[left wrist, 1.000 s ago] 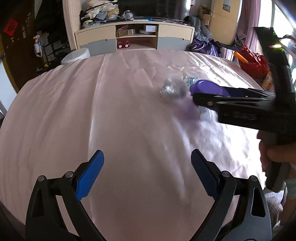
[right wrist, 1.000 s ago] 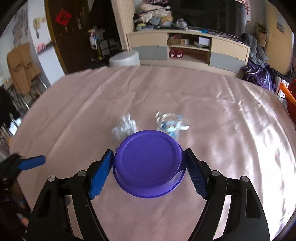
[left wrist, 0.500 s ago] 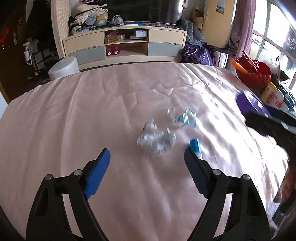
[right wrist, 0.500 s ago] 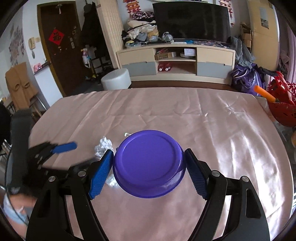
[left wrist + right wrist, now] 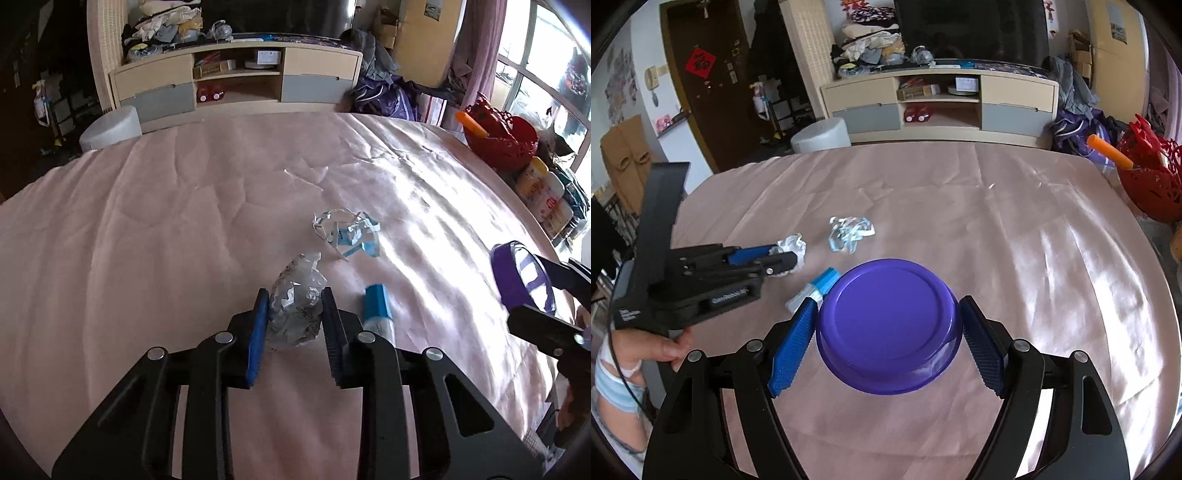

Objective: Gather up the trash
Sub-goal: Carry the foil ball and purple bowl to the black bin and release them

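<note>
The left gripper (image 5: 293, 317) is closing its jaws around a crinkly clear plastic wad (image 5: 295, 306) on the pink satin tablecloth (image 5: 147, 240); best to squeeze it fully before lifting, since the film is springy. Right of it lie a blue-capped tube (image 5: 376, 306) and torn blue-white wrapper (image 5: 349, 232). The right gripper (image 5: 886, 345) clamps a smooth, round purple bowl (image 5: 886, 325), waiting nearby.

The crumpled wrapper (image 5: 295, 302) lies on the table (image 5: 147, 240), the torn packet (image 5: 347, 232) behind it, the small tube (image 5: 376, 302) at its right.
</note>
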Available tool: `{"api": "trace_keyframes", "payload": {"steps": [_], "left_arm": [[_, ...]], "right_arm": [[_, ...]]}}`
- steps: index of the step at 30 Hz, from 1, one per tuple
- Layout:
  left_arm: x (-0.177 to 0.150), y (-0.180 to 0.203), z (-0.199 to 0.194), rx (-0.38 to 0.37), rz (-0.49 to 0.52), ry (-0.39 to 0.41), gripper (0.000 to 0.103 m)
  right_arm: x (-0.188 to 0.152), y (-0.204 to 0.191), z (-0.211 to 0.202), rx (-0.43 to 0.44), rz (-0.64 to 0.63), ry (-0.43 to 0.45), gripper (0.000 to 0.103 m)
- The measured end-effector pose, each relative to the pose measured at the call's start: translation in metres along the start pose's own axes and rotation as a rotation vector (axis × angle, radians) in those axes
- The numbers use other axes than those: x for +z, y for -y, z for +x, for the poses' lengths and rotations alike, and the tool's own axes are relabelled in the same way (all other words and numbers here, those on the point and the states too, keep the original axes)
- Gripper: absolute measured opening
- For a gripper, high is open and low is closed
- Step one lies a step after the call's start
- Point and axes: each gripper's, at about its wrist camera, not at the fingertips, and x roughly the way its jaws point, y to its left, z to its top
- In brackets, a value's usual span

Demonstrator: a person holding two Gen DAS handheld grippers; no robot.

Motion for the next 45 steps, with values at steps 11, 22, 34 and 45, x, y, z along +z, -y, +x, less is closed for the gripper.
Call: {"api": "trace_keyframes", "payload": {"steps": [11, 22, 34, 45], "left_arm": [[-0.051, 0.005, -0.095, 0.076, -0.019, 0.066, 0.025], [-0.133, 0.017, -0.187, 0.114, -0.054, 0.105, 0.025], [-0.221, 0.036, -0.201, 0.078, -0.079, 0.073, 0.025], [-0.292, 0.043, -0.143, 0.013, -0.118, -0.041, 0.025]], "right_arm": [[-0.026, -0.025, -0.042, 0.067, -0.035, 0.046, 0.079], [-0.065, -0.054, -0.108, 0.116, -0.070, 0.100, 0.079], [-0.127, -0.075, -0.125, 0.165, -0.073, 0.066, 0.079], [-0.182, -0.073, -0.089, 0.130, -0.013, -0.028, 0.079]]}}
